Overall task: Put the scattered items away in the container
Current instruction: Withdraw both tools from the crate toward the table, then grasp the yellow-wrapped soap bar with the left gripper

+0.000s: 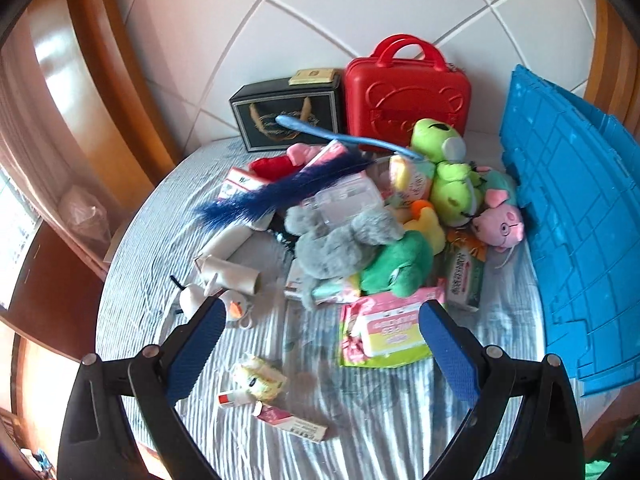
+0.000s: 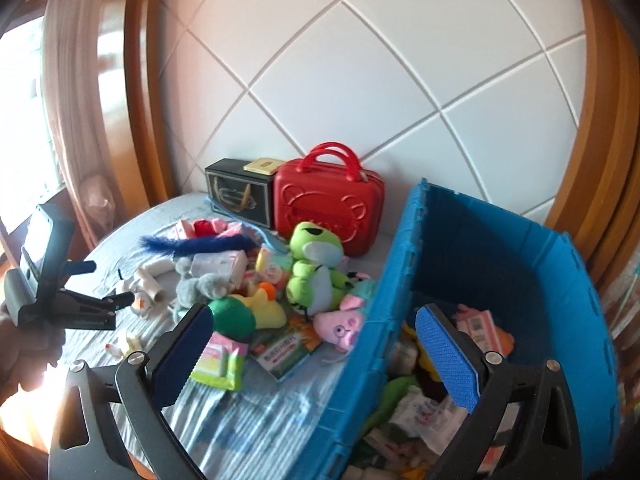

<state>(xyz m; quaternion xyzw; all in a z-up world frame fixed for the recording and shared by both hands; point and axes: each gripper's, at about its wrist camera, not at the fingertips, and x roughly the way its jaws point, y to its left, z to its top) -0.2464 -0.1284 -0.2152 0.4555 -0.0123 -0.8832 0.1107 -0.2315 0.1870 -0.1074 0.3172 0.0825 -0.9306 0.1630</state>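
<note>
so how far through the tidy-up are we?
Partway. Done: the blue crate already holds a layer of packets and toys. In hand: nothing; the left gripper and right gripper are both open and empty. Left: most of the pile on the bed, including the green frog plush, pink pig plush, grey plush and wipes pack.

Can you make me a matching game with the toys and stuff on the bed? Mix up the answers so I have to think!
Things:
1. pig plush
2. suitcase
3. feather duster
4. crate

Clues:
A. red, stands at the headboard
B. dark blue and fluffy, lies on top of the pile
C. pink, leans on the crate's outer wall
D. light blue, already holds items

Pairs: 1-C, 2-A, 3-B, 4-D
</note>
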